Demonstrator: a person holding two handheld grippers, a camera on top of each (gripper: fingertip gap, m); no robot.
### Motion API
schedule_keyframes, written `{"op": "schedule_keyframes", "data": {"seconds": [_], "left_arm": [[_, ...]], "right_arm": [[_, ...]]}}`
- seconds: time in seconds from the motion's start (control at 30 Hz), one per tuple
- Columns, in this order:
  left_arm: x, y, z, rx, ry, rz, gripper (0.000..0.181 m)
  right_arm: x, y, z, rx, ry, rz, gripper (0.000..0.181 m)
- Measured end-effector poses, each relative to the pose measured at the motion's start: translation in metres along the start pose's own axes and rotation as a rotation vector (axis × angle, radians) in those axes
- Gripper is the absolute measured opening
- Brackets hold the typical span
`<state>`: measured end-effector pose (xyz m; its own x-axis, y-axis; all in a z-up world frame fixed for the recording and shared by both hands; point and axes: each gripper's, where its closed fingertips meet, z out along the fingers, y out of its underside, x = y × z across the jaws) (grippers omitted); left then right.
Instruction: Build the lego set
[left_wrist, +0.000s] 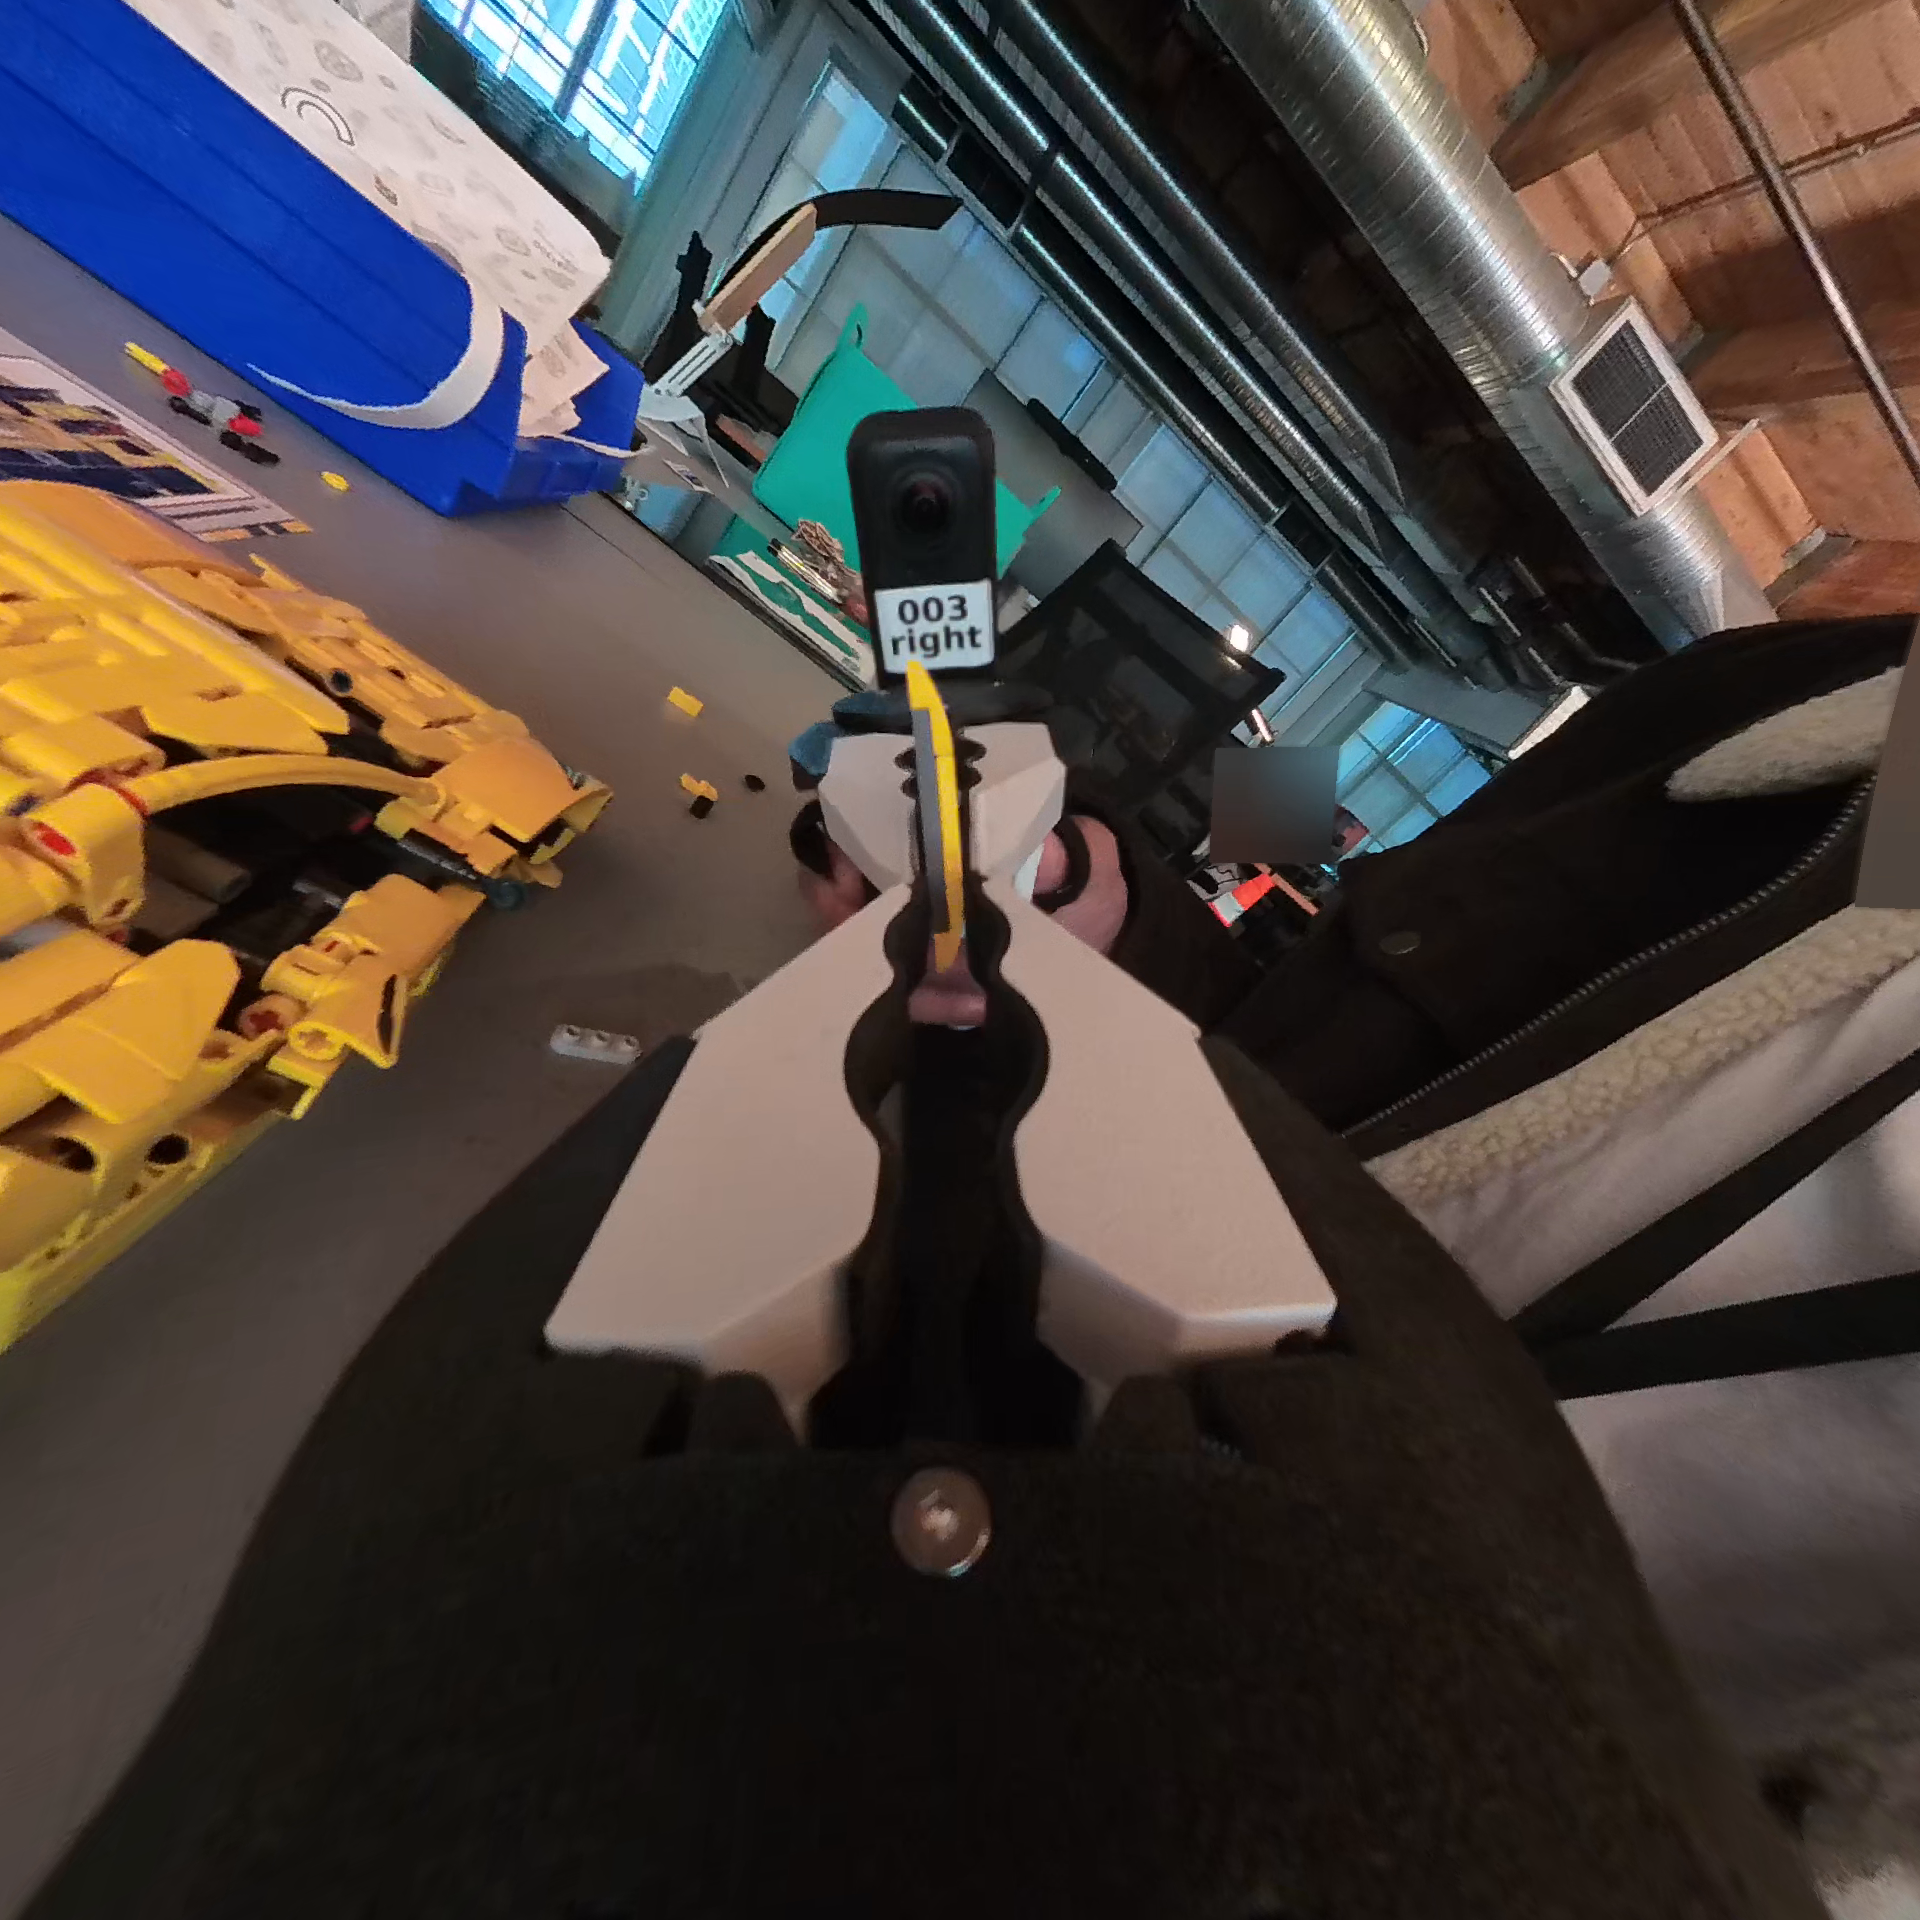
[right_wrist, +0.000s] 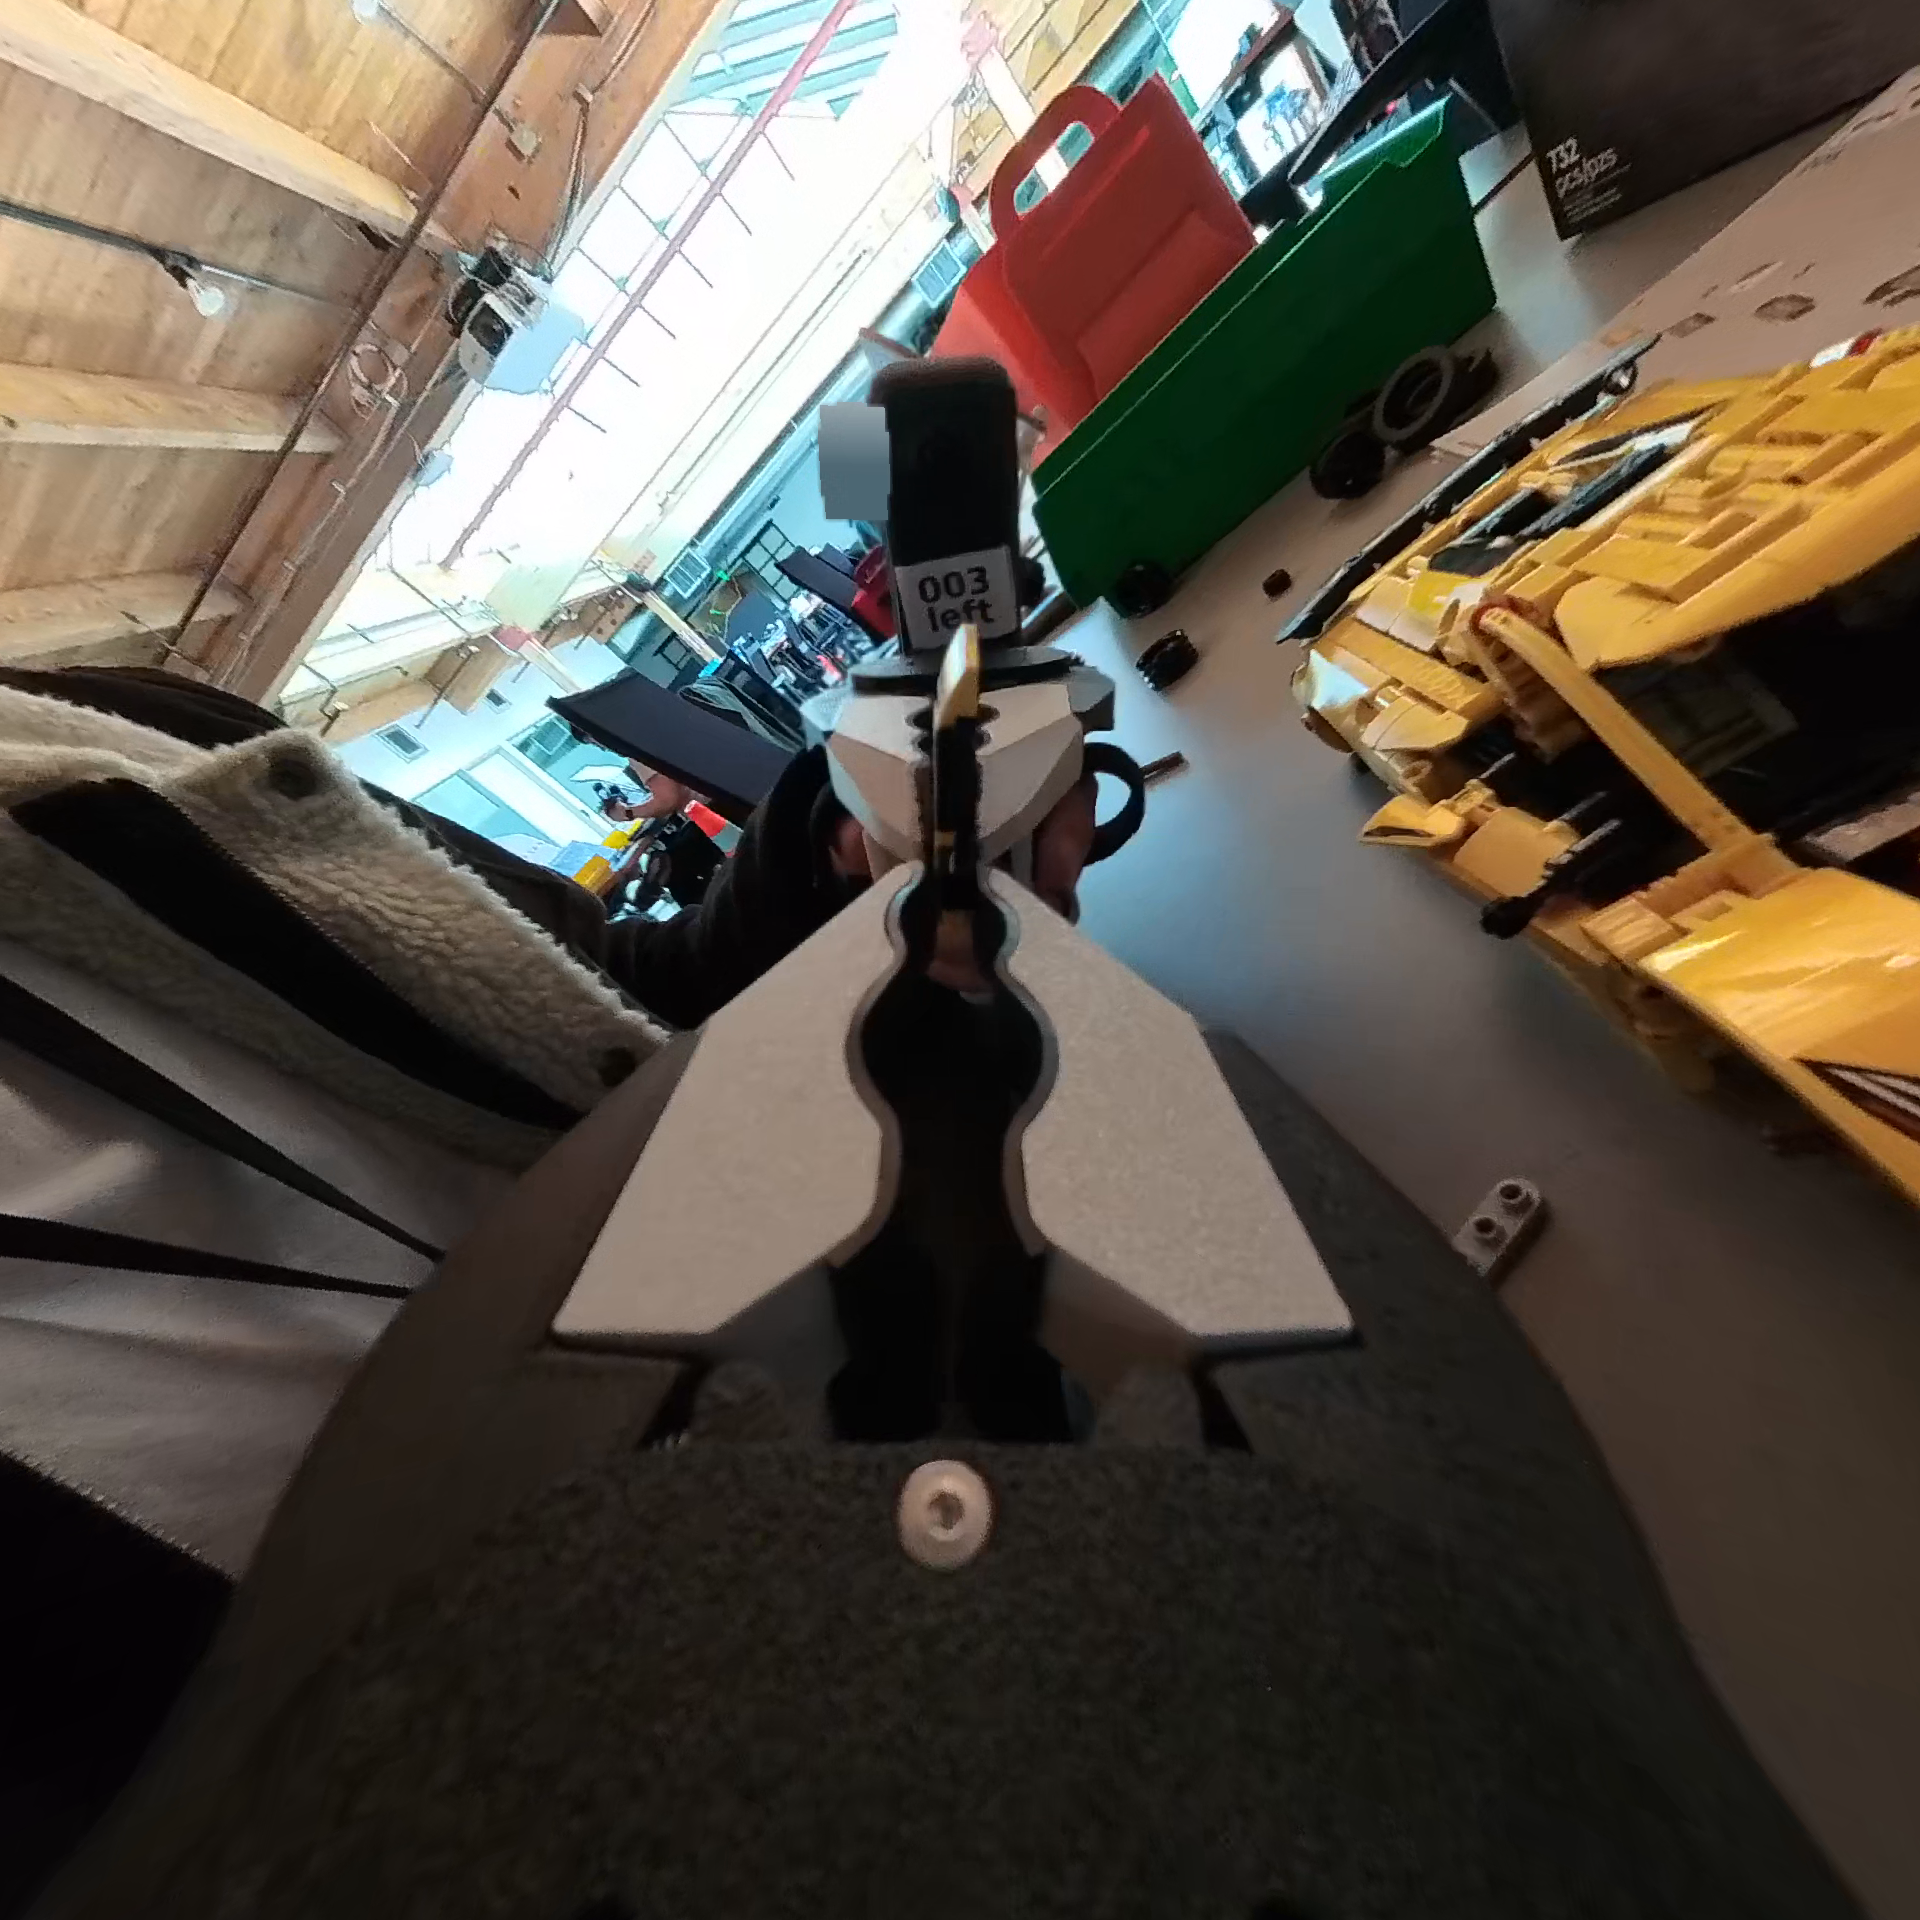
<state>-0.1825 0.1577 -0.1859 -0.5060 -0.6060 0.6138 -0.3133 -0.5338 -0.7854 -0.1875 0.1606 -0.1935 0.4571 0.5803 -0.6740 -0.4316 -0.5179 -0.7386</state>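
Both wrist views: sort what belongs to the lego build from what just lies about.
Job:
left gripper and right gripper, both shut on the thin yellow piece
yellow car model
loose grey plate

Lying about:
blue bin
green bin
red bag

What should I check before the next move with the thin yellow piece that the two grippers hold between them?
1. Left gripper shut on the yellow piece: ok, its tips pinch the near end.
2. Right gripper shut on the same piece: ok, it pinches the opposite end.
3. Piece clear of the table: ok, it is held in the air.
4. Piece straight, not bent: cannot tell, it shows edge-on with a slight curve.
5. Yellow car model in reach, nothing on it: ok, it lies on the table beside the grippers.
6. Where the piece goes on the model: cannot tell.
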Motion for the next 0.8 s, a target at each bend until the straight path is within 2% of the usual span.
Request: {"op": "schedule_keyframes", "data": {"seconds": [0.33,0.37,0.43,0.53,0.73,0.8], "left_arm": [[-0.001,-0.005,-0.001,0.022,0.0,-0.006,0.006],[-0.001,-0.005,-0.002,0.025,0.008,-0.028,0.006],[-0.007,-0.012,-0.008,0.069,0.004,-0.076,0.006],[-0.013,-0.019,-0.016,0.122,0.01,-0.147,0.005],[-0.005,0.006,-0.002,-0.037,0.039,-0.136,0.006],[-0.001,0.014,0.002,-0.089,0.047,-0.115,0.006]], "right_arm": [[0.0,-0.004,0.002,0.045,-0.036,0.046,0.006],[0.0,-0.004,0.002,0.055,-0.067,0.078,0.007],[-0.003,-0.015,-0.005,0.117,-0.126,0.138,0.028],[0.007,-0.027,-0.02,0.187,-0.08,0.137,0.021],[0.01,-0.016,-0.006,0.113,-0.056,0.123,0.029],[0.008,-0.013,-0.006,0.094,-0.056,0.111,0.019]]}}
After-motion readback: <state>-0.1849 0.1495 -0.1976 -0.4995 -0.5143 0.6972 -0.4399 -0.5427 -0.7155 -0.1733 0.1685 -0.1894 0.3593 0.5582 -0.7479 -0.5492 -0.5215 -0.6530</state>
